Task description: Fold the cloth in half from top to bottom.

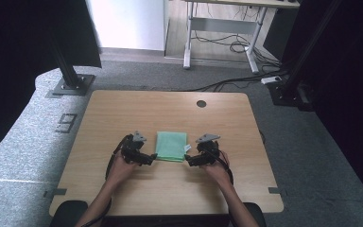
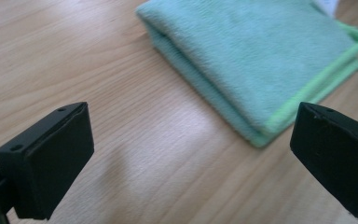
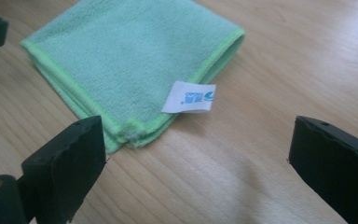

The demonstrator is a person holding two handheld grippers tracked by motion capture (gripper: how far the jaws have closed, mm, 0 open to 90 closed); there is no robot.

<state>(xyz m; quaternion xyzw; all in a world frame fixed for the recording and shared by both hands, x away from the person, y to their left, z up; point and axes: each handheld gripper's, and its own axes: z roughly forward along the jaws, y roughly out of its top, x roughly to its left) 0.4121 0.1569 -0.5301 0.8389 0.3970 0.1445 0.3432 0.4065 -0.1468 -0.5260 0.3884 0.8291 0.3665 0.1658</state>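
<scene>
wooden table [image 1: 123, 109] fills my high view, with a folded green cloth [image 1: 171, 146] lying flat near its middle. i have the left gripper [image 1: 150, 158] and right gripper [image 1: 189, 160] flanking its near corners, jaws spread wide on both, holding nothing; a small white tag [image 3: 189, 97] sticks out from the cloth's edge.

1. A wooden table [image 1: 123, 109] stands on a grey floor [image 1: 23, 137].
2. The table has a small dark round hole [image 1: 201, 103] near its far edge.
3. A "9" mark [image 1: 66, 123] is on the floor, left of the table.
4. A white desk frame [image 1: 222, 26] stands far behind, with black cables [image 1: 231, 45] under it.
5. A black post on a flat base plate [image 1: 71, 85] stands at the far left.
</scene>
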